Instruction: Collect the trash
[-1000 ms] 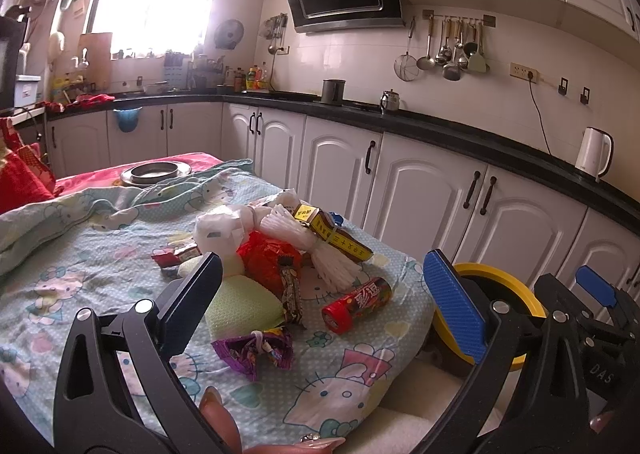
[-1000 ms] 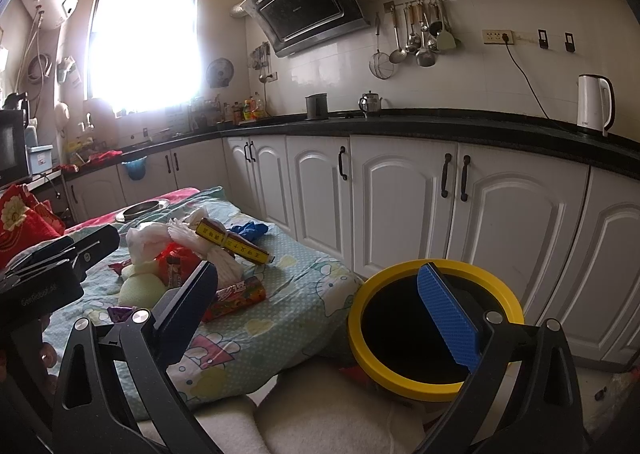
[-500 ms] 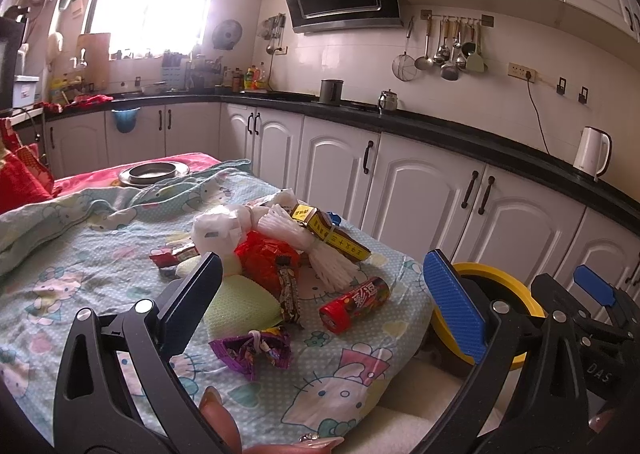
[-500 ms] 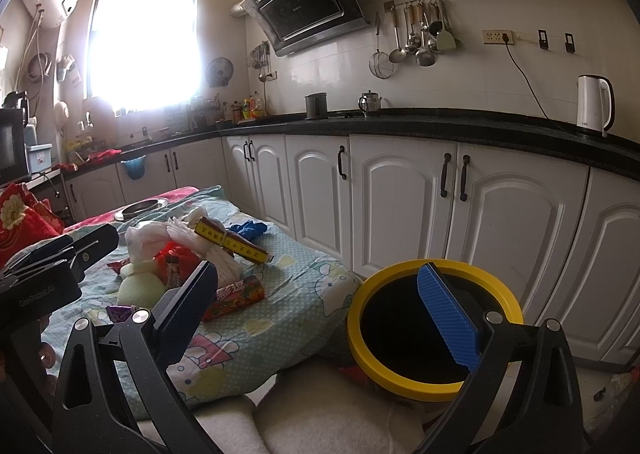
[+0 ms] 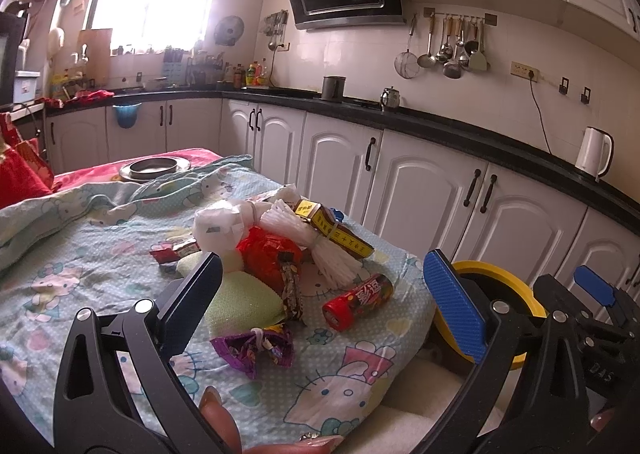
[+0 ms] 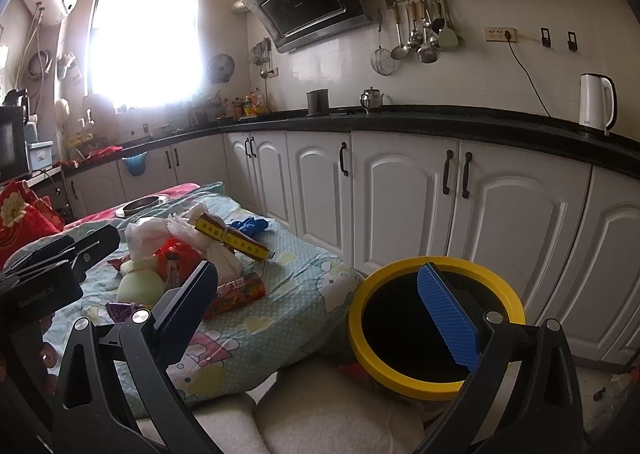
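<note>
A heap of trash lies on the cloth-covered table [image 5: 80,254]: a red tube [image 5: 357,301], a purple wrapper [image 5: 256,346], a pale green sponge [image 5: 240,304], a red bag [image 5: 268,256], a white bundle [image 5: 320,242], a yellow-brown box [image 5: 336,228]. A yellow-rimmed black bin [image 6: 434,324] stands right of the table. My left gripper [image 5: 320,302] is open and empty, held short of the heap. My right gripper [image 6: 320,304] is open and empty, between the table edge and the bin.
White cabinets [image 6: 400,190] under a black counter [image 6: 440,120] run behind the table and bin. A metal dish [image 5: 155,167] sits at the table's far end. A white kettle [image 6: 596,102] stands on the counter. White cushions [image 6: 320,410] lie below the table edge.
The left wrist view has shifted very slightly; the heap sits a touch left in it. The right gripper has not visibly moved. Both stay open.
</note>
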`<state>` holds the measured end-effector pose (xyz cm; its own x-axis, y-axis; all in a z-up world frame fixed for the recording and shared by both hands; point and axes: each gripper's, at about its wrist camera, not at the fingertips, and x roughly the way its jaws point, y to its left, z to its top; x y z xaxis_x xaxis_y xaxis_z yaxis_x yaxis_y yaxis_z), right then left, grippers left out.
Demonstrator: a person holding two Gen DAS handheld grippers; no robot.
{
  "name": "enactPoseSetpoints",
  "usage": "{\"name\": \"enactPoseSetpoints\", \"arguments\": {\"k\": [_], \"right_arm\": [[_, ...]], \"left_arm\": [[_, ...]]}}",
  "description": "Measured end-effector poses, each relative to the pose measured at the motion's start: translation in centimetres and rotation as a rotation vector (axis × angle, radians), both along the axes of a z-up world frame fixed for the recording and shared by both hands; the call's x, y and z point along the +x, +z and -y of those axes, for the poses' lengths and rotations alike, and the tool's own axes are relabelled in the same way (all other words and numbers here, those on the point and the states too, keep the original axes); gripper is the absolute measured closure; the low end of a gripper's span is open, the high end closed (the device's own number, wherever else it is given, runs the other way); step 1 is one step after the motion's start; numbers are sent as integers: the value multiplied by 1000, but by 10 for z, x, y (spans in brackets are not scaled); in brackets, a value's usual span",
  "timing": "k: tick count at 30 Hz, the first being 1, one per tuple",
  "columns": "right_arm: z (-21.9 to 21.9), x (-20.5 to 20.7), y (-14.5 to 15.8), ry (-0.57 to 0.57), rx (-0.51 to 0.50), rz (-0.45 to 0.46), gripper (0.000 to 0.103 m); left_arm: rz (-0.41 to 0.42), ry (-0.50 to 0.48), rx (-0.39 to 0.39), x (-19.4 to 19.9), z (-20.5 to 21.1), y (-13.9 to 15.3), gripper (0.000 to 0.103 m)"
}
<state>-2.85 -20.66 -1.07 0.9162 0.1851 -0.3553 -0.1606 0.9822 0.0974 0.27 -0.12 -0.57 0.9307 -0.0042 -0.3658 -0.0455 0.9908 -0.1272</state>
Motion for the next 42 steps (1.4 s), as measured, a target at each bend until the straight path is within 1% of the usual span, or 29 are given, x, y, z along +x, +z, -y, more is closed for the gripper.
{"name": "enactPoseSetpoints", "arguments": {"k": [4,11,19,23,25,28,32,35,39,40,42], "right_arm": [[-9,8,-1,42,-12,-24,6],[-28,28,-4,127,-41,-62,6],[-58,67,4,278,-108,-78,6],[-74,90,8,345,-132,-72,6],[-81,104,8,376,-141,-82,6],[-92,131,4,410,-166,-122,6],[-100,160,-1,435,-170,-168,6],[-109,177,-5,453,-194,-181,6],[-121,197,-11,505,-238,-193,6],[-126,203,-13,526,-252,-205,7],[-131,211,-15,558,-262,-210,14]], "left_arm": [[-8,18,-20,5,-13,-1,11],[-15,83,-41,14,-43,-3,11],[-38,142,-53,31,-75,-1,11],[-77,144,-48,48,-89,1,11],[-103,140,-51,59,-96,2,11],[-138,128,-54,76,-102,4,11],[-188,119,-55,98,-110,2,11],[-243,104,-81,119,-118,-4,11],[-294,68,-118,138,-125,-13,11],[-306,61,-121,143,-126,-15,11],[-322,46,-144,151,-130,-20,11]]}}
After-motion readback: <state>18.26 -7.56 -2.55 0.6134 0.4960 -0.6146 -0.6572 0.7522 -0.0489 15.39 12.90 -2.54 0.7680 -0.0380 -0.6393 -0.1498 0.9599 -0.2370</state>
